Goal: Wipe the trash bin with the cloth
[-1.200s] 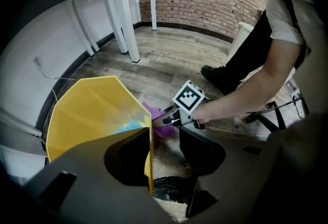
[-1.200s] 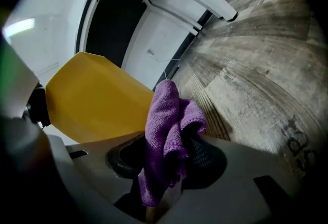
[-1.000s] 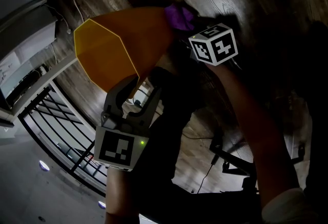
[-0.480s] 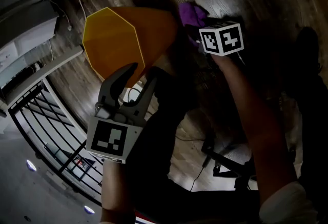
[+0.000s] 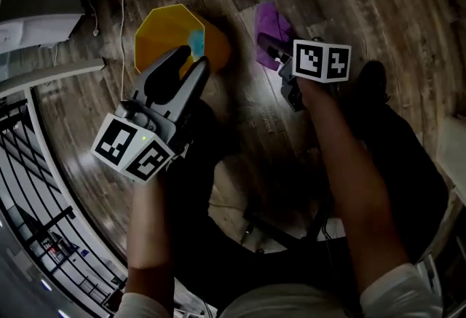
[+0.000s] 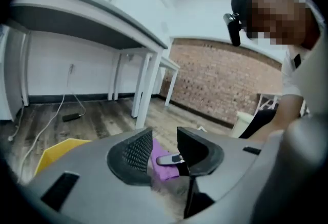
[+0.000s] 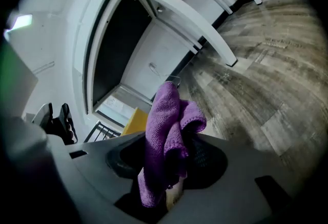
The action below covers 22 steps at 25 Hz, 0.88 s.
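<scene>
Two claws: the right gripper view shows the right claw (image 7: 168, 159) pinching the purple cloth (image 7: 163, 120); the left claw (image 6: 164, 152), apart but just narrowing, is empty; the yellow trash bin (image 5: 169, 38) sits upper left in the head view, a mere sliver elsewhere

— How is the light from the camera on my head?
— Dim. The floor (image 5: 408, 11) is dark, with one pale sheen on the planks near the middle, and below that I see almost black. The yellow trash bin (image 5: 160, 33) is the only bright patch.
— And the two gripper views?
— Brighter. The white wall (image 6: 77, 74) nearly washes out on my left. Both views bend hard and fall to black at the corners. My cloth (image 7: 164, 130) is sharp; the floor behind it goes soft.
</scene>
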Tool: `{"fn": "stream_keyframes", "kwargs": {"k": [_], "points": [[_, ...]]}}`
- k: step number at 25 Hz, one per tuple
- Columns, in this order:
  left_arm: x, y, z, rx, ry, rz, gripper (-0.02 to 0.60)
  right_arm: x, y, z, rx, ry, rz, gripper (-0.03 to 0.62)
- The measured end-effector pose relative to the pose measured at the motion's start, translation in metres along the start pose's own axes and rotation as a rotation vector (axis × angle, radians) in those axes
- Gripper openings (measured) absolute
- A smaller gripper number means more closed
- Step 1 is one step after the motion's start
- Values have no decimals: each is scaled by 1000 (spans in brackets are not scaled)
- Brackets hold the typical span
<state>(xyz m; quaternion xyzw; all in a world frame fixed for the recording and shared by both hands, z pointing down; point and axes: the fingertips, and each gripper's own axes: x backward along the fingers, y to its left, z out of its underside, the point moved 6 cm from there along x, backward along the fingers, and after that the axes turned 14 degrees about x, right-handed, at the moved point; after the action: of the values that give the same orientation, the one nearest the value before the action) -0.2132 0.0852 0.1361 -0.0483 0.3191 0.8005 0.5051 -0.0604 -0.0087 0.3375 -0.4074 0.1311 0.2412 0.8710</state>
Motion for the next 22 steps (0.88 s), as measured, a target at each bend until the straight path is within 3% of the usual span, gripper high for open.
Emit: {"fn": "stream_keyframes", "kwargs": {"k": [3, 8, 13, 17, 22], "points": [[16, -35, -19, 53, -96, 91, 124, 39, 34, -23, 9, -22, -10, 184], [62, -82, -43, 190, -283, 153, 53, 97, 89, -60, 109, -45, -2, 183], [125, -119, -34, 238, -371, 231, 25, 128, 167, -81, 172, -121, -33, 183], [161, -139, -28, 184, -370, 233, 23, 152, 234, -88, 238, -192, -88, 183], [188, -147, -35, 48, -343, 159, 23, 186, 276, -73, 289, -206, -106, 183]]}}
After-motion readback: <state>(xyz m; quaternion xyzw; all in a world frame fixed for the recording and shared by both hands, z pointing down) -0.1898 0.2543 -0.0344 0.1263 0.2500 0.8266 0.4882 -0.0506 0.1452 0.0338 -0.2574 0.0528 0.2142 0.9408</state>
